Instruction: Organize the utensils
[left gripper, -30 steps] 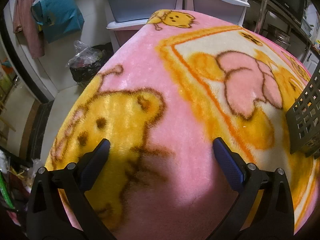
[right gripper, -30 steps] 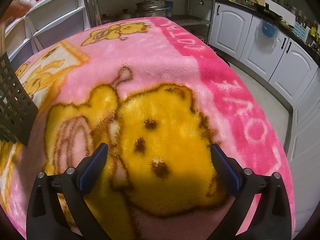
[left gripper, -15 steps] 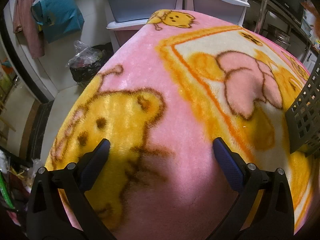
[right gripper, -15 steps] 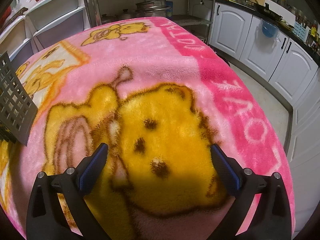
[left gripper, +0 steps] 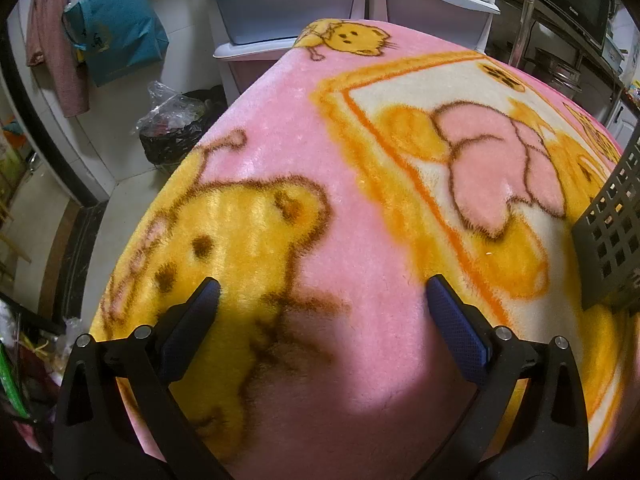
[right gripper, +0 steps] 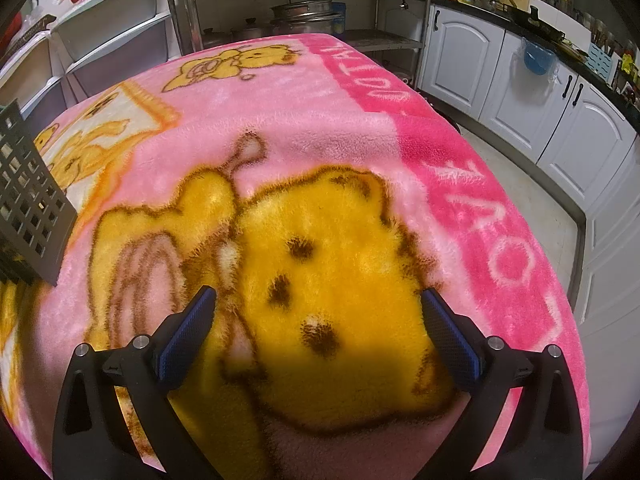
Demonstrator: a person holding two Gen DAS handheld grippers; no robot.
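Drawers point(left gripper: 288, 12) behind left tool point(left gripper: 322, 292), cabinets point(right gripper: 520, 92) beyond right tool point(right gripper: 316, 300)

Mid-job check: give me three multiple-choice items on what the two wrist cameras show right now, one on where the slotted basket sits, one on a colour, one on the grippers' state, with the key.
1. Where is the dark slotted basket relative to the two grippers?
A. Between them: at the right edge of the left wrist view, the left edge of the right wrist view
B. Outside the left gripper
C. Outside the right gripper

2. What colour are the gripper finger pads?
A. Red
B. Blue
C. White

3. What state are the left gripper and right gripper in?
A. Both shut on a utensil
B. One open, one shut
C. Both open, holding nothing

Key: 1 A, the basket shows on each view's inner side. 2 B, the pads are blue mesh. 3 C, only the blanket shows between the spread fingers.
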